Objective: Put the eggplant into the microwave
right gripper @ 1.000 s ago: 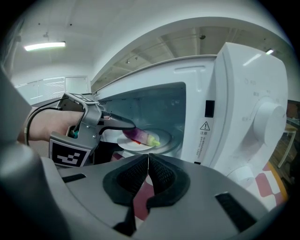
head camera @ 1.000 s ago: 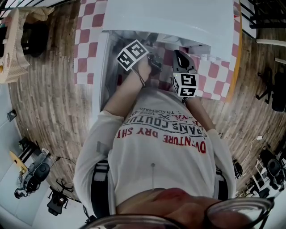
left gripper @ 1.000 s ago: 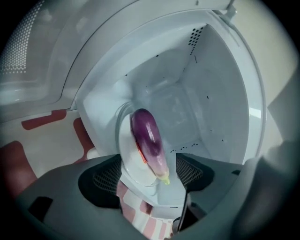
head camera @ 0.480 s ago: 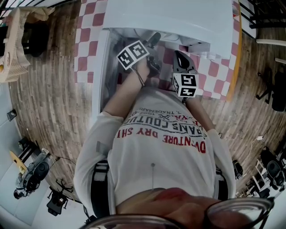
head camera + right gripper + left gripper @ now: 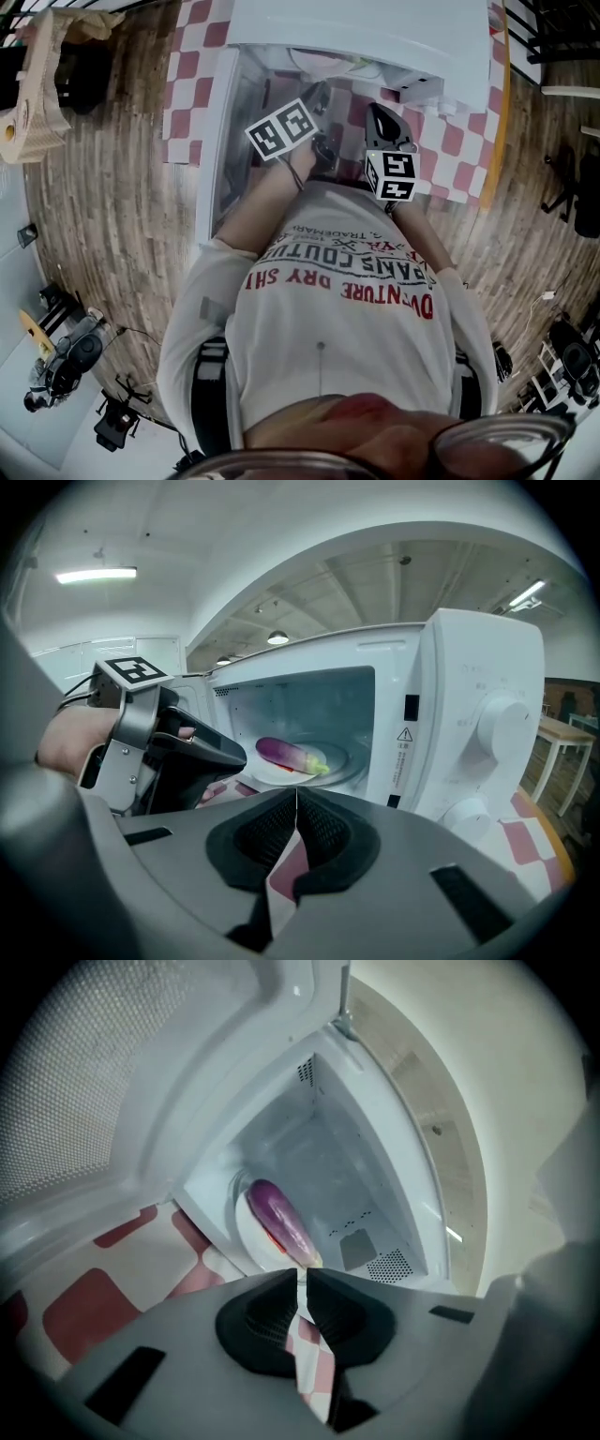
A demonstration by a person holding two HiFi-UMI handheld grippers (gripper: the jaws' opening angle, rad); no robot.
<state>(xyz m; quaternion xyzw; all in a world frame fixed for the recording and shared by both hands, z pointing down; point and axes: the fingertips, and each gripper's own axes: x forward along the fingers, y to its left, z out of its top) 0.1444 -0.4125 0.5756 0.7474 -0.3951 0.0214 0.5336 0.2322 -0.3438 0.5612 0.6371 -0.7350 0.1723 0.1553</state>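
A purple eggplant (image 5: 277, 1218) with a green stem lies on the white plate (image 5: 349, 758) inside the open white microwave (image 5: 469, 696). My left gripper (image 5: 305, 1274) hangs just outside the cavity, a little short of the eggplant (image 5: 286, 754). Its jaws are closing, nearly together, with nothing between them. From the right gripper view the left gripper (image 5: 211, 752) shows at the left, in front of the opening. My right gripper (image 5: 296, 794) is shut and empty, held back from the microwave front. In the head view both grippers (image 5: 321, 101) (image 5: 380, 117) sit before the microwave (image 5: 375, 37).
The microwave door (image 5: 94, 1072) stands swung open at the left, close beside my left gripper. A red-and-white checked cloth (image 5: 192, 56) covers the table under the microwave. The control knobs (image 5: 502, 719) are on the right of the microwave front. Wooden floor surrounds the table.
My left gripper has drawn back out of the microwave opening and rolled a little. The right gripper has stayed where it was.
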